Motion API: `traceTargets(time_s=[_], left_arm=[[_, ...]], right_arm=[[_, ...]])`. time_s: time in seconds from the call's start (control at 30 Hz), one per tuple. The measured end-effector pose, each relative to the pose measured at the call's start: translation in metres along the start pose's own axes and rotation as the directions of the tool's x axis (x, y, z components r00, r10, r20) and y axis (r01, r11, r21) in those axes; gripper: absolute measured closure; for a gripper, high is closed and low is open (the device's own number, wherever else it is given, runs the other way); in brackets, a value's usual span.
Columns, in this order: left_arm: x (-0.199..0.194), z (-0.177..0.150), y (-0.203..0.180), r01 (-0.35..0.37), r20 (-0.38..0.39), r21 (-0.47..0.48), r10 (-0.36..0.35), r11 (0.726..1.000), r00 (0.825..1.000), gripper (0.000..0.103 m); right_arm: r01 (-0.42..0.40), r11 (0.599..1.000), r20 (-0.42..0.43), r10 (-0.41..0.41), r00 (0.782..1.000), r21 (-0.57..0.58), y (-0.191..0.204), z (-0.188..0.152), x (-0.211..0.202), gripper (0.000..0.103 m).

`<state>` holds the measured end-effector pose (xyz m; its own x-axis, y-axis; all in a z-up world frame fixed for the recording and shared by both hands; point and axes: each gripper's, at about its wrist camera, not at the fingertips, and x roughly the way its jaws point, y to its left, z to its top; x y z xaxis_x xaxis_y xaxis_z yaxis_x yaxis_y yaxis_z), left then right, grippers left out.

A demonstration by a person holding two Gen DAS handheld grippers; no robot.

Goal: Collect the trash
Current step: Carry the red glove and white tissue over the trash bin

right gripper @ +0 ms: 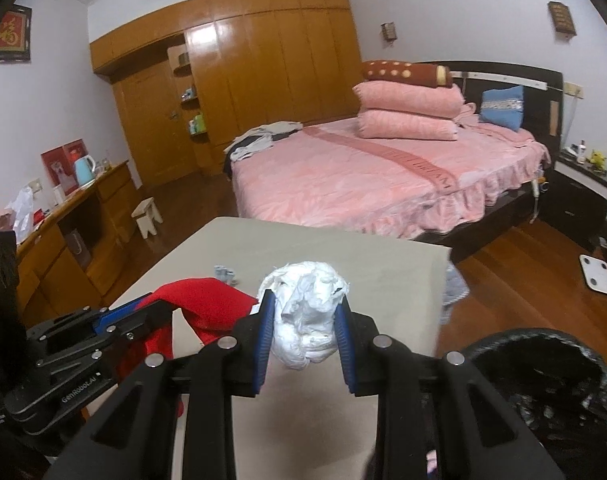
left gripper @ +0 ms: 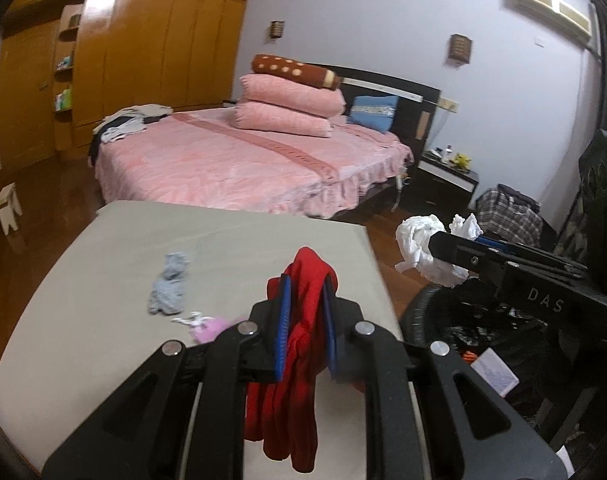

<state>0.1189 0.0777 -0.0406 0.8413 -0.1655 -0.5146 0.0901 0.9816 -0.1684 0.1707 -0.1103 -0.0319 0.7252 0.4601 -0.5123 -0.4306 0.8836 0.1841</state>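
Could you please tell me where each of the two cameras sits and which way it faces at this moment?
Left wrist: on the left gripper, facing the table and bed; its fingers clamp a red cloth; the right gripper shows over the bin.
Right wrist: on the right gripper, facing the same way; it clamps a white wad; the left gripper shows.
Shared: table, bed, cloth, wad, bin.

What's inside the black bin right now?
The black bin has a black liner, a white box and something orange. The right tool with its white wad covers the rest.
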Motion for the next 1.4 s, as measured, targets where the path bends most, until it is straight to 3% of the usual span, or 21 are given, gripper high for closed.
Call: traceTargets(time_s=[0.5, 0.87, 1.3, 1.37, 1.4], left_arm=[[0.02, 0.005, -0.102, 0.168, -0.015, 0.1, -0.168, 0.981, 0.986, 0.089], [0.048, -0.012, -0.173, 0.288, -0.075, 0.156, -0.28, 0.945, 0.957, 0.089], [0.091, -0.034, -0.232, 0.368, -0.161, 0.224, -0.338, 0.902, 0.927, 0.088], [0.096, -0.036, -0.237, 0.377, -0.174, 0.232, -0.343, 0.897, 0.923, 0.084], [0.098, -0.036, -0.239, 0.382, -0.179, 0.233, -0.347, 0.894, 0.921, 0.07]], right_arm=[[0.171, 0.983, 0.039, -0.173, 0.984, 0.068, -0.082, -0.015, -0.069, 0.074], [0.3, 0.945, 0.01, -0.304, 0.953, 0.131, -0.142, -0.044, -0.109, 0.074], [0.394, 0.897, -0.049, -0.392, 0.919, 0.199, -0.194, -0.076, -0.124, 0.073], [0.402, 0.893, -0.06, -0.398, 0.915, 0.205, -0.198, -0.082, -0.125, 0.073], [0.407, 0.89, -0.065, -0.402, 0.913, 0.207, -0.201, -0.084, -0.125, 0.07]])
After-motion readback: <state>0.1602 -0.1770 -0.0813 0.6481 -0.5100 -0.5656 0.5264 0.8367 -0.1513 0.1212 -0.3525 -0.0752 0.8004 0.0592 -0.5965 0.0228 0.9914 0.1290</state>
